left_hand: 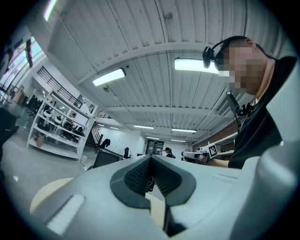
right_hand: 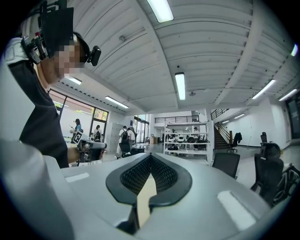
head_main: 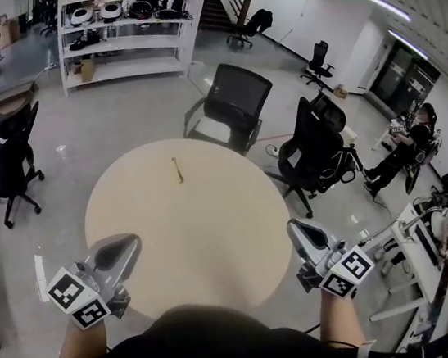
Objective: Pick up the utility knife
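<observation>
Beige round worktop (head_main: 217,249): knife (head_main: 176,170) lies alone on far half, left of centre, long axis running away from person. 2 grippers at near rim, jaws closed, empty. Nearer: left gripper (head_main: 124,247), knife ahead and slightly right; right gripper (head_main: 298,231) farther

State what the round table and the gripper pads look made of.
The round table: pale beige, matte, likely laminate or wood board. The pads of the right gripper: dark, dotted grid texture, probably rubber. Its shell: smooth light grey, likely plastic.
</observation>
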`<action>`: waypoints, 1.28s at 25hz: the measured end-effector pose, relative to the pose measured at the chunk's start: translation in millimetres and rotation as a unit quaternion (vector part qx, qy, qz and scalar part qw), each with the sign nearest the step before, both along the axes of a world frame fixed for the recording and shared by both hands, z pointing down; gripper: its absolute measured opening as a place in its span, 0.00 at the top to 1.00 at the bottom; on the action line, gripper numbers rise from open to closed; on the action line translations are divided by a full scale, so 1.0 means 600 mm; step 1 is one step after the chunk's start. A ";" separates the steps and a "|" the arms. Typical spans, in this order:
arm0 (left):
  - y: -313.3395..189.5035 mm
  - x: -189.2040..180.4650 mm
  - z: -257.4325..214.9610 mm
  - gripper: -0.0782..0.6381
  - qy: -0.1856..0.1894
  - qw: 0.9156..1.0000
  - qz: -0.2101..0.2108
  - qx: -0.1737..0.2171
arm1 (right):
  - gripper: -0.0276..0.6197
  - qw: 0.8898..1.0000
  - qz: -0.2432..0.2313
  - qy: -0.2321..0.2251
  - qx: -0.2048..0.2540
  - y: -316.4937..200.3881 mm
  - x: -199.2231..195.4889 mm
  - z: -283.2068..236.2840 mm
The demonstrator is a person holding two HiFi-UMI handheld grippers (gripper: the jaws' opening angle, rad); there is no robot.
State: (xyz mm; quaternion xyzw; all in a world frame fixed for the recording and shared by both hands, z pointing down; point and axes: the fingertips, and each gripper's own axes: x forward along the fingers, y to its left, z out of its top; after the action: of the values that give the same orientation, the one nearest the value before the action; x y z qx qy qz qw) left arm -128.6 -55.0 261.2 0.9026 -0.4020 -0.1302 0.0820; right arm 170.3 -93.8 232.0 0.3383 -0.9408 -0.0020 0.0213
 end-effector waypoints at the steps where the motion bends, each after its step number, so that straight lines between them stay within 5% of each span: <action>1: -0.011 -0.001 0.004 0.89 0.000 1.000 -0.003 -0.001 | 0.93 1.000 -0.003 0.001 -0.002 -0.016 -0.002 0.003; 8: -0.065 0.022 0.022 0.89 -0.010 0.998 -0.059 -0.015 | 0.94 0.998 -0.069 -0.003 -0.010 -0.132 0.000 0.023; 18: -0.085 0.118 0.031 0.89 -0.038 0.985 -0.167 -0.028 | 0.93 0.984 -0.177 -0.027 -0.005 -0.303 0.051 0.050; 25: -0.100 0.046 0.046 0.89 -0.036 0.984 -0.168 -0.049 | 0.93 0.984 -0.160 -0.061 -0.050 -0.305 -0.006 0.099; 32: -0.177 -0.025 0.031 0.89 -0.055 0.982 -0.177 -0.026 | 0.93 0.989 -0.135 -0.031 -0.056 -0.362 -0.051 0.098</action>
State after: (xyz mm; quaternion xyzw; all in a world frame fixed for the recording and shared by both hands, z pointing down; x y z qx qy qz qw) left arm -143.4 -160.9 279.8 0.8205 -0.5627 -0.0822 0.0587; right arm 139.5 -311.2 290.8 0.2065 -0.9766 0.0587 0.0103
